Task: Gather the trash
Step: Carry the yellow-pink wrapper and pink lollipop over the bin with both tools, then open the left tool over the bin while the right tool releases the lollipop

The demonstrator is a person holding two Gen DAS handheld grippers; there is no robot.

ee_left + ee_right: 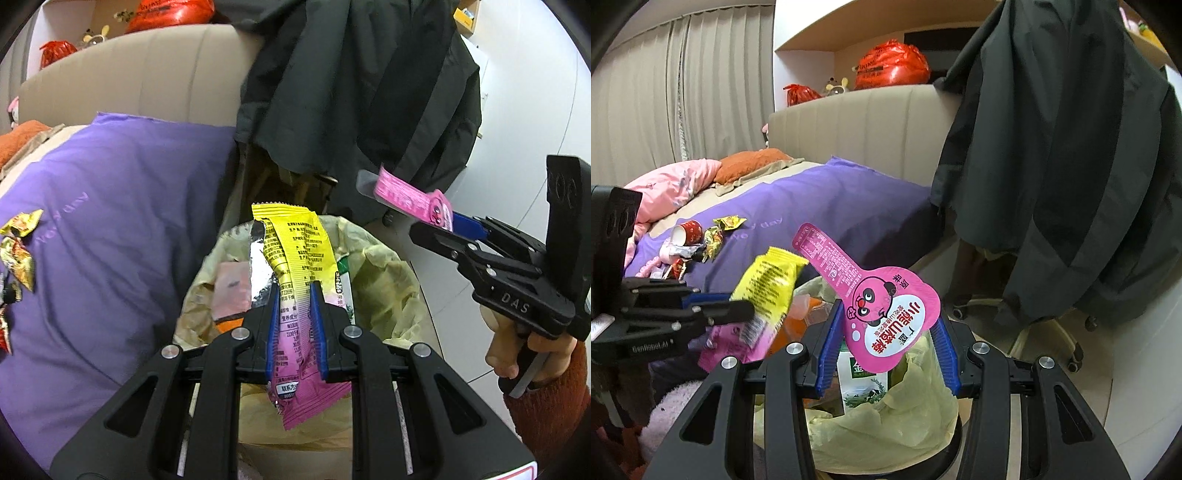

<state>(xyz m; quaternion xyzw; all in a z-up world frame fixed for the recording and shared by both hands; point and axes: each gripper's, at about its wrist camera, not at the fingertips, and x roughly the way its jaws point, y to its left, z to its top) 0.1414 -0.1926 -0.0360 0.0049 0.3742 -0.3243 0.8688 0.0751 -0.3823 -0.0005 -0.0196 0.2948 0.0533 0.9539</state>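
Note:
My left gripper [294,290] is shut on a yellow and pink snack wrapper [295,243], which stands up between the blue pads above the trash bin [388,280] lined with a pale yellow bag. At the right, my right gripper [424,221] grips a pink bear-print packet [406,199], held by a hand in a rust sleeve. In the right wrist view the right gripper [888,314] clamps that pink packet [886,317] over the bin [879,424]. The left gripper [746,306] with the yellow wrapper [768,288] reaches in from the left.
The bin holds a milk carton [860,380] and other rubbish. Beside it a bed with a purple cover [831,199] carries several foil wrappers [716,232] and a red cup [689,230]. A dark jacket [1052,166] hangs over a wheeled chair [1052,332] behind the bin.

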